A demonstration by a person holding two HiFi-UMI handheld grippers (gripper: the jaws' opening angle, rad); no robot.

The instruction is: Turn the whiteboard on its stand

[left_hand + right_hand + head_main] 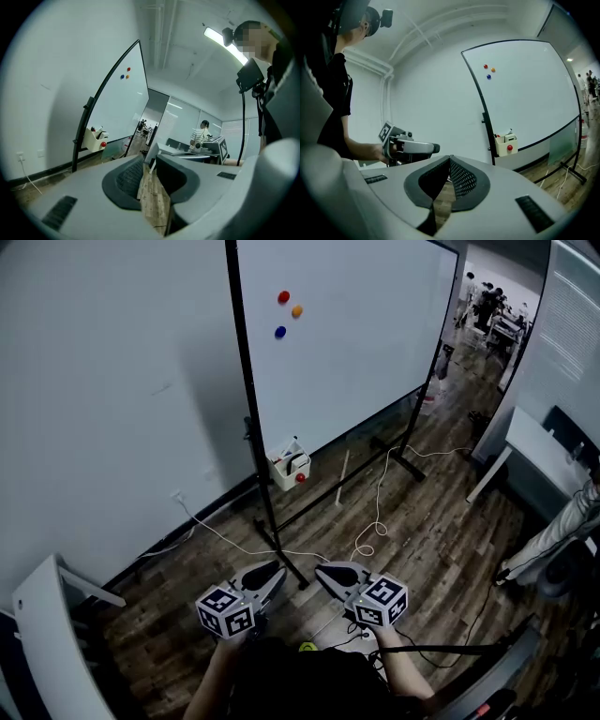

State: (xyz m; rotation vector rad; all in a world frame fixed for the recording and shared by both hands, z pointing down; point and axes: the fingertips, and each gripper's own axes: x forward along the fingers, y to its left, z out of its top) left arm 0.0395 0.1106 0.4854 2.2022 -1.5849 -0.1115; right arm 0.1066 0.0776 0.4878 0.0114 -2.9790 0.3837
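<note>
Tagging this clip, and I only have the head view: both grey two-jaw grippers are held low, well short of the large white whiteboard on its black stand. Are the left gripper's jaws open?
Observer: Yes. The left gripper view shows the grey left gripper with its jaws apart and only the brown wooden floor between them.
Operator: And the right one?
Observer: In the right gripper view, the grey right gripper has its jaw tips meeting, with nothing held between them.
</note>
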